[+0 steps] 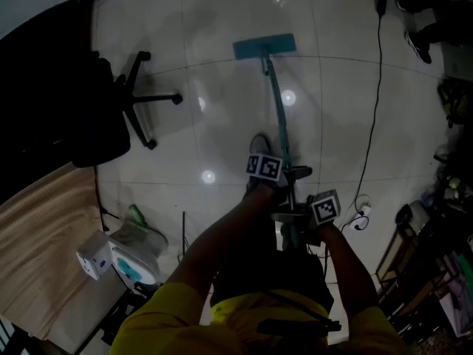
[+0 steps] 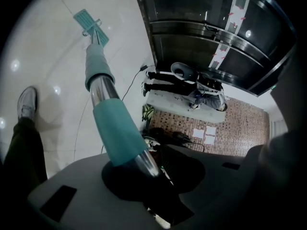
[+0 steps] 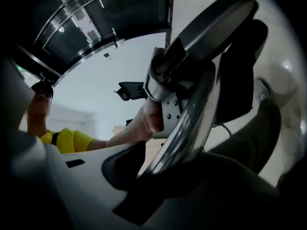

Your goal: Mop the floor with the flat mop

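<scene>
The flat mop's teal head (image 1: 264, 46) lies flat on the glossy tiled floor (image 1: 222, 21), far ahead of me. Its pole (image 1: 281, 120) slants back to my hands. My left gripper (image 1: 286, 179) is shut on the pole, higher toward the head, and my right gripper (image 1: 294, 219) is shut on it just below. In the left gripper view the chrome pole with teal sleeves (image 2: 112, 128) runs out of the left gripper (image 2: 148, 169) to the mop head (image 2: 91, 25). In the right gripper view the pole (image 3: 187, 128) passes through the right gripper (image 3: 153, 171), with the left gripper (image 3: 192, 56) above.
A black office chair (image 1: 111, 109) stands to the left. A black cable (image 1: 377, 87) runs down the right side to a plug strip (image 1: 362, 213). A white appliance (image 1: 133, 254) and a wooden top (image 1: 37, 250) are at lower left, clutter (image 1: 443, 257) at right. My shoe (image 1: 259, 148) is beside the pole.
</scene>
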